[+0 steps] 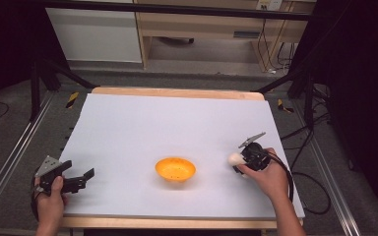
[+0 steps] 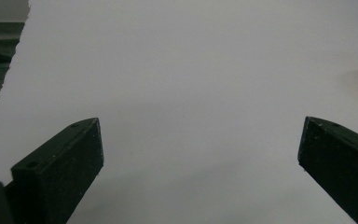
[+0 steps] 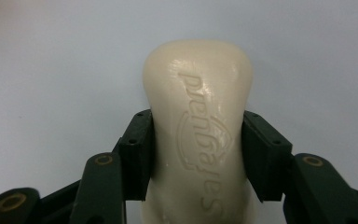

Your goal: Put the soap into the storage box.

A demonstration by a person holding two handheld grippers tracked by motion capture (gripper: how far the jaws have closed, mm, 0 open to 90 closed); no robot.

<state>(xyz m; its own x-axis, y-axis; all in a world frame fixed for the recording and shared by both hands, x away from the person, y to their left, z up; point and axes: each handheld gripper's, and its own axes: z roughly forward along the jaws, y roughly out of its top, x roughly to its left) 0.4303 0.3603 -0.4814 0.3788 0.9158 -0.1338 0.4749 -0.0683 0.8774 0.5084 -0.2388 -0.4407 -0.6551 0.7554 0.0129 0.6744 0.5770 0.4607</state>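
Observation:
A cream bar of soap (image 3: 198, 121) with raised lettering sits between the two black jaws of my right gripper (image 3: 198, 154), which is shut on it, the pads pressing both its long sides. In the high view the soap (image 1: 235, 159) shows as a pale lump at the tip of the right gripper (image 1: 241, 160), right of an orange bowl (image 1: 175, 169) that stands on the white table sheet (image 1: 167, 123). My left gripper (image 1: 86, 178) rests at the table's front left corner, open, with only the bare sheet (image 2: 191, 93) between its jaws.
The white sheet covers a wooden table with a strip of wood (image 1: 177, 92) showing at the far edge. Dark floor, metal rails and cables (image 1: 305, 147) surround the table. A pale cabinet (image 1: 96, 34) stands beyond.

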